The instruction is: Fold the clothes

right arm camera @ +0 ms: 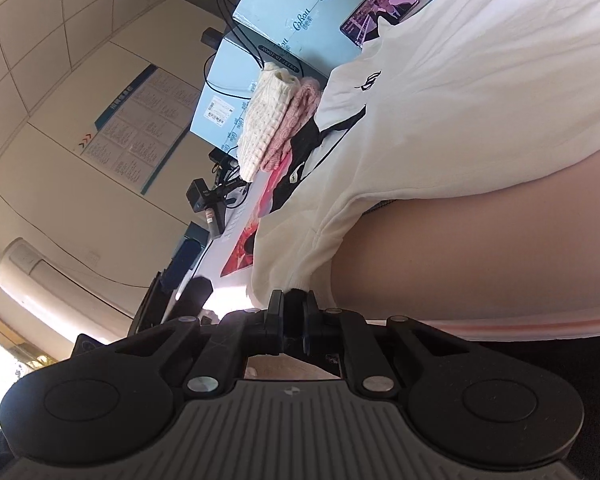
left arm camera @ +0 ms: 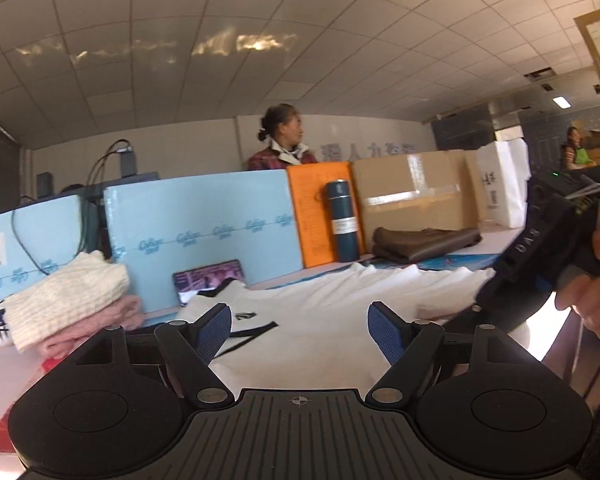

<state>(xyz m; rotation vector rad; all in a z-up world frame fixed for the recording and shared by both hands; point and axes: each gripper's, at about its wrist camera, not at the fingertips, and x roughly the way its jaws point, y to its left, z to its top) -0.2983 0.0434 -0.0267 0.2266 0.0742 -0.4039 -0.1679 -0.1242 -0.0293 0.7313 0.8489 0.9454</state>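
Note:
A white garment with a small black logo and black trim lies spread on the table. My left gripper hovers low over its near part, open, with nothing between its blue pads. The right gripper shows at the right edge of the left wrist view, held by a hand, its tip down at the cloth. In the right wrist view the garment fills the upper right. One corner of it runs down into the right gripper, which is shut on that corner.
A folded cream knit on a pink knit sits at the left. A phone leans on blue foam boards. Behind stand a blue flask, a cardboard box, a folded brown garment and a person.

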